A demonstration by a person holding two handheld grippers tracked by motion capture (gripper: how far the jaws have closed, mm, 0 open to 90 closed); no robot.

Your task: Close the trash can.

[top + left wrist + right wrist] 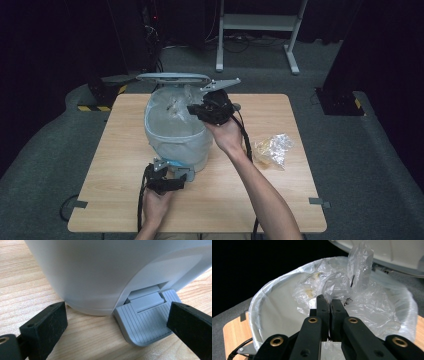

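Observation:
A white pedal bin [177, 137] stands mid-table with its lid [172, 77] raised and a clear liner [274, 290] over its rim. My right gripper [200, 110] hangs over the bin's mouth. Its jaws [329, 302] are shut on a crumpled clear plastic bag [337, 285] that hangs into the bin. My left gripper [172, 182] sits low at the bin's front, jaws open [115, 317]. They straddle the grey ribbed pedal [147, 320], and the right-hand jaw overlaps the pedal's edge. The bin's white wall [100, 272] rises just beyond.
Another crumpled clear plastic bag [272, 150] lies on the wooden table [250, 200] to the right of the bin, beside the right forearm. A white frame stand [257, 22] is on the floor behind the table.

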